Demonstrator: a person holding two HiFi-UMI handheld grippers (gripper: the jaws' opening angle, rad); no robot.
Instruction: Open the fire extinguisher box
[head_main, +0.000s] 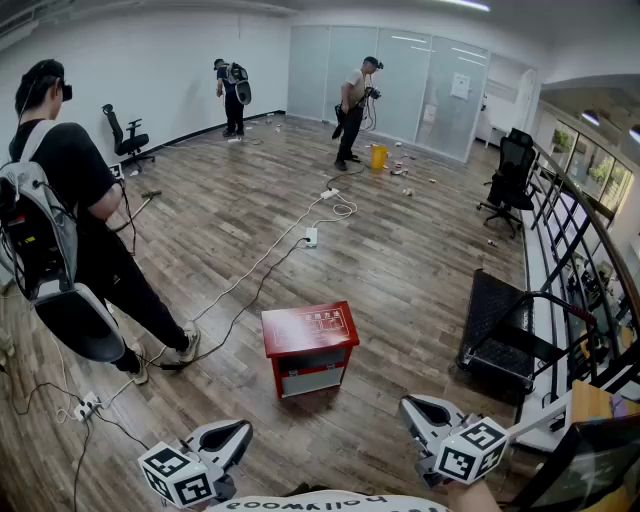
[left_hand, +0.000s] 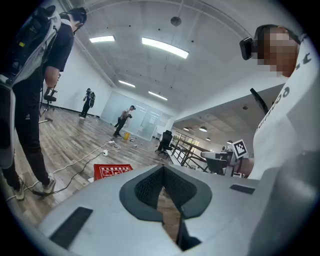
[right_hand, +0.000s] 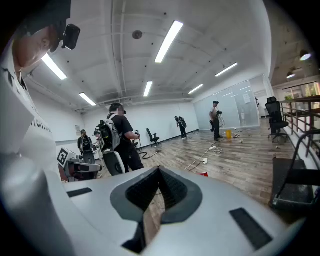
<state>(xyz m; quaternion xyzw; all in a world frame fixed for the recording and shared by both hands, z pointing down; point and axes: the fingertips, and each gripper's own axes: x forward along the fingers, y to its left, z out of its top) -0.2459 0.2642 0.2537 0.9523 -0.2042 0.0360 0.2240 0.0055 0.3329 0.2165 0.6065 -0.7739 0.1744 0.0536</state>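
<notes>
One red fire extinguisher box (head_main: 310, 347) stands upright on the wooden floor (head_main: 420, 260), in the lower middle of the head view. Its top carries white print and lies flat, and the front below it shows one pale grey panel. In the left gripper view only the red top (left_hand: 112, 171) is seen, and in the right gripper view only a small red corner (right_hand: 203, 174).

The two grippers are held low, well apart from the box, one on each side of it. The left gripper (head_main: 228, 433) has its two jaws pressed together with nothing between them, as its own view (left_hand: 162, 172) shows. The right gripper (head_main: 424, 410) is also closed and empty (right_hand: 157, 172).

One white power strip (head_main: 311, 236) lies beyond the box, with cables running from it over the floor. At the right stands one black cart (head_main: 505, 335) beside a black railing (head_main: 575, 240).

Three other persons are in the room: one near at the left with a backpack (head_main: 70, 230), and two far away (head_main: 232, 95) (head_main: 353, 110). One yellow bucket (head_main: 378, 157) stands near the farther right person. One black office chair (head_main: 128, 140) is by the left wall, another (head_main: 510, 180) by the railing.
</notes>
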